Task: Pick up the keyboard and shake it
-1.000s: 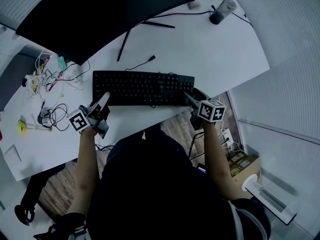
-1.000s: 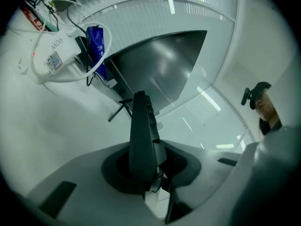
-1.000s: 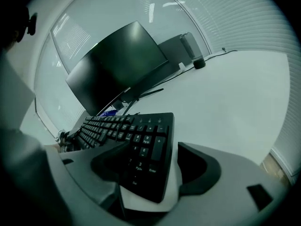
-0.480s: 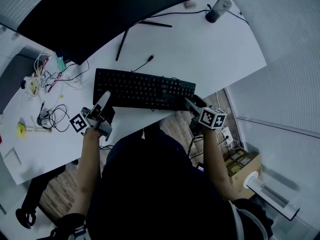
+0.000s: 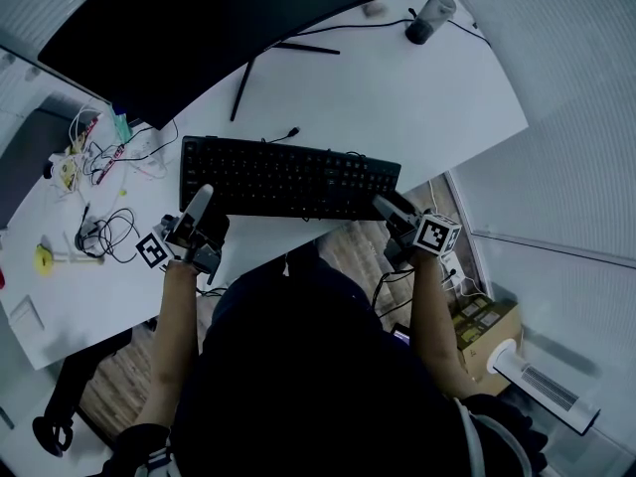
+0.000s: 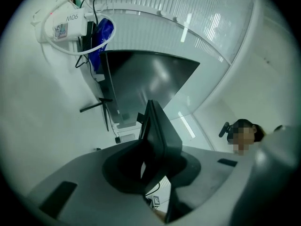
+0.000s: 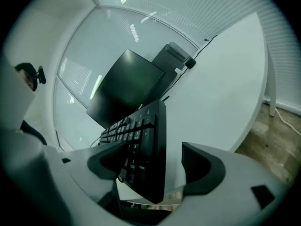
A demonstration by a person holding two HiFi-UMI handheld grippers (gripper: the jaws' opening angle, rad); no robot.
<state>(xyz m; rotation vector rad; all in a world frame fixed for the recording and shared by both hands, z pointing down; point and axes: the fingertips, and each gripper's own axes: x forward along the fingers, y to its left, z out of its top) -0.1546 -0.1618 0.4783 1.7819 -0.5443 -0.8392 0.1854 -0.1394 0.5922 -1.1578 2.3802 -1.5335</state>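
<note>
A black keyboard lies across the white desk in front of me, its right end past the desk's front edge. My left gripper is at its front left corner. In the left gripper view the keyboard shows edge-on, with the left gripper shut on it. My right gripper is at the right end. In the right gripper view the keyboard stands between the right gripper's opening jaws. One pad lies against the keys and the other stands apart.
A large dark monitor on thin legs stands behind the keyboard. A dark cup is at the far right, and tangled cables at the left. On the floor to the right are a cardboard box and a white appliance.
The keyboard now looks larger and reaches farther right, and its loose cable plug has slid nearer. The right gripper has moved right and its jaws stand wider. The left gripper has dropped back slightly.
</note>
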